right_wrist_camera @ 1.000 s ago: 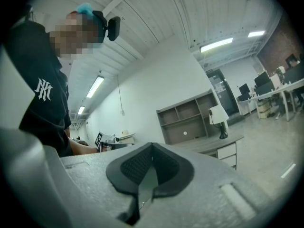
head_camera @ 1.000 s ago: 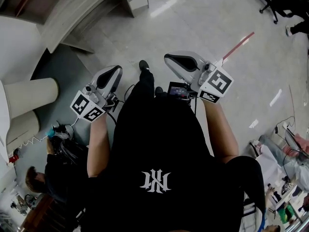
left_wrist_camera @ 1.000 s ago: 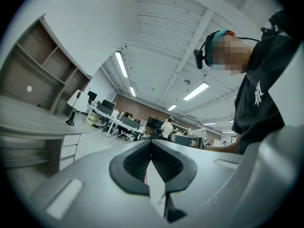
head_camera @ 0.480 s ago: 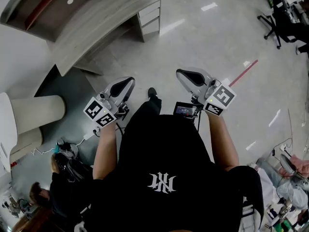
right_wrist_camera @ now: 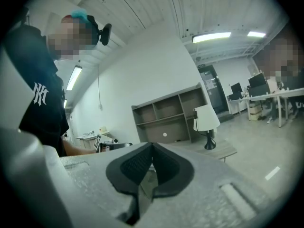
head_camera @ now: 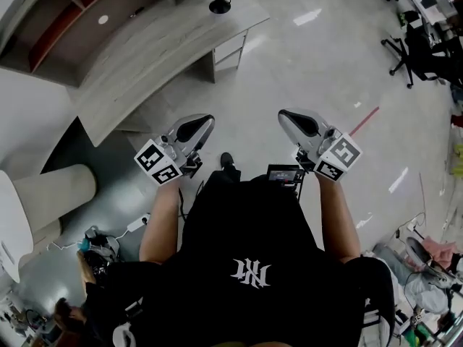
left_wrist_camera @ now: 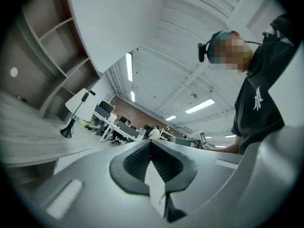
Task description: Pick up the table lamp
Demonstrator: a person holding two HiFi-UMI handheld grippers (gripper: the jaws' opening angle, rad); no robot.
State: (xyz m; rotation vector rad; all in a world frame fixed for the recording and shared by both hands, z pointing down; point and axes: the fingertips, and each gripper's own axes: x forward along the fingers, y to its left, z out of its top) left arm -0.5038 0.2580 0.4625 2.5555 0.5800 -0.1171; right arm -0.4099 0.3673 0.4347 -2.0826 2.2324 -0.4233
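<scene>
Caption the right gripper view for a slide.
Right gripper, jaws shut and empty, faces the white-shaded table lamp standing on a desk in front of open shelving.

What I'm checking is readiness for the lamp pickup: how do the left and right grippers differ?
In the head view the left gripper is the one nearer the desk, while the right gripper is over open floor. The table lamp shows at the left of the left gripper view but at the right of the right gripper view. Both are shut, empty and well short of the lamp.
</scene>
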